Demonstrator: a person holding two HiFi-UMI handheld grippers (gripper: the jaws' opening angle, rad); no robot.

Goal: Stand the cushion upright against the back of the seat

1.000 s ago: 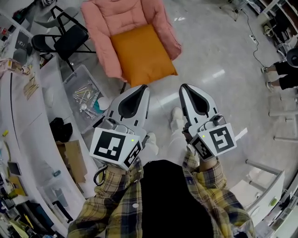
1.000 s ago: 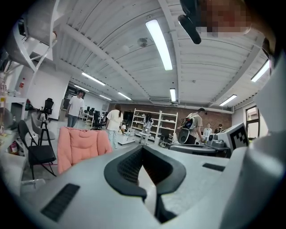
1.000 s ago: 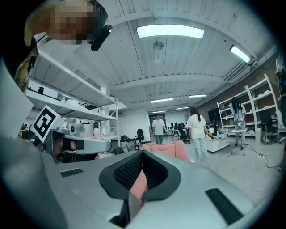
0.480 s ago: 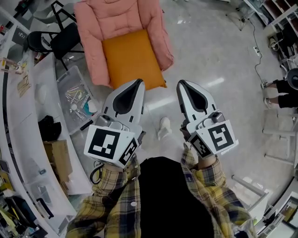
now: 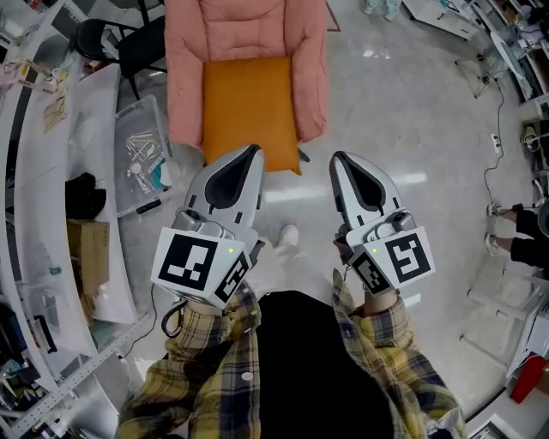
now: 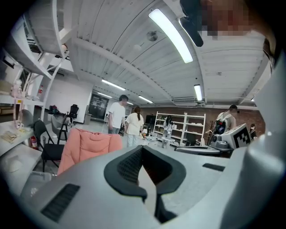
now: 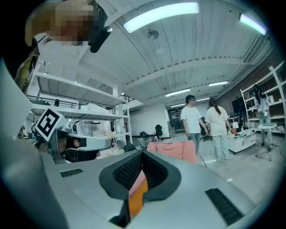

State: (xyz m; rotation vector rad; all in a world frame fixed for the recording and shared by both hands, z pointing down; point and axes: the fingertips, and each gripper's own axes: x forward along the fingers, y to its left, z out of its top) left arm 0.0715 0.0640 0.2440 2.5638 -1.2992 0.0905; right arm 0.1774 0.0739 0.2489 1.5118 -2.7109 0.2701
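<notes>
An orange cushion (image 5: pixel 250 103) lies flat on the seat of a pink padded chair (image 5: pixel 249 26), straight ahead of me on the floor. My left gripper (image 5: pixel 247 154) is shut and holds nothing; its tip hangs just short of the cushion's front edge. Beside it, my right gripper (image 5: pixel 341 161) is also shut and empty, in front of the chair's right side. In the left gripper view the chair (image 6: pixel 89 145) shows beyond the left gripper (image 6: pixel 142 150). In the right gripper view a strip of the cushion (image 7: pixel 138 197) shows through the slit of the right gripper (image 7: pixel 142 154).
A clear plastic bin (image 5: pixel 141 154) of small items and a black folding chair (image 5: pixel 111 39) stand left of the pink chair. A white curved table (image 5: pixel 43 171) and a cardboard box (image 5: pixel 86 266) lie further left. Two people (image 6: pixel 118 114) stand behind the chair; another person (image 5: pixel 523 236) is at right.
The chair and cushion have swung from tilted at upper left to square ahead as I walked on. Both grippers stay side by side and shut.
</notes>
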